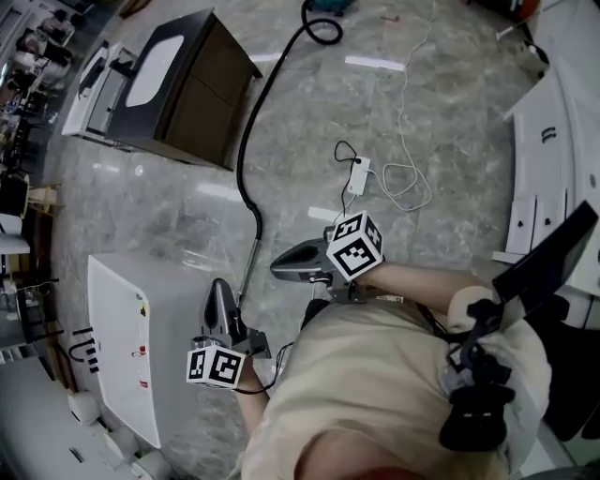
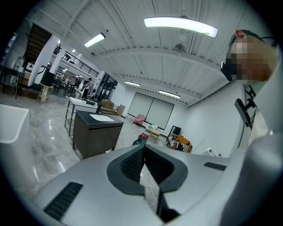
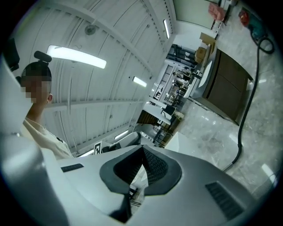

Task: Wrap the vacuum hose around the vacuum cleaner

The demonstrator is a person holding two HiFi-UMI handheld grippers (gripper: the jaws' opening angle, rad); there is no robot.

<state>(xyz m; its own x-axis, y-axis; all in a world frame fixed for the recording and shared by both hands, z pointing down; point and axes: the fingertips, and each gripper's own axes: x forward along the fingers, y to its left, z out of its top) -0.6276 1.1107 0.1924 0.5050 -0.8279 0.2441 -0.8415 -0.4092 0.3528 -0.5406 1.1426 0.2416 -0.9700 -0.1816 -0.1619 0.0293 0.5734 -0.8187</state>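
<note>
Holds a gripper in each hand, close in front of the body, above a marbled floor. Keeps the left gripper with its jaws pressed together, ribbed pads meeting, nothing between them. Keeps the right gripper the same way: jaws together, nothing clamped. Finds the vacuum hose lying on the floor ahead of both pairs of jaws, black and curving, untouched by either. Runs at its near end into a straight pale wand, between the two sets of jaw tips, just right of the left ones and left of the right ones. Loops at its far end beside the vacuum cleaner, well ahead of the jaws at the top edge of the head view. Shows a dark cabinet with a white top, ahead and to the left of the left jaws. Shows a white cable with its adapter on the floor beyond the right jaws, and a white table just left of the left jaws.
</note>
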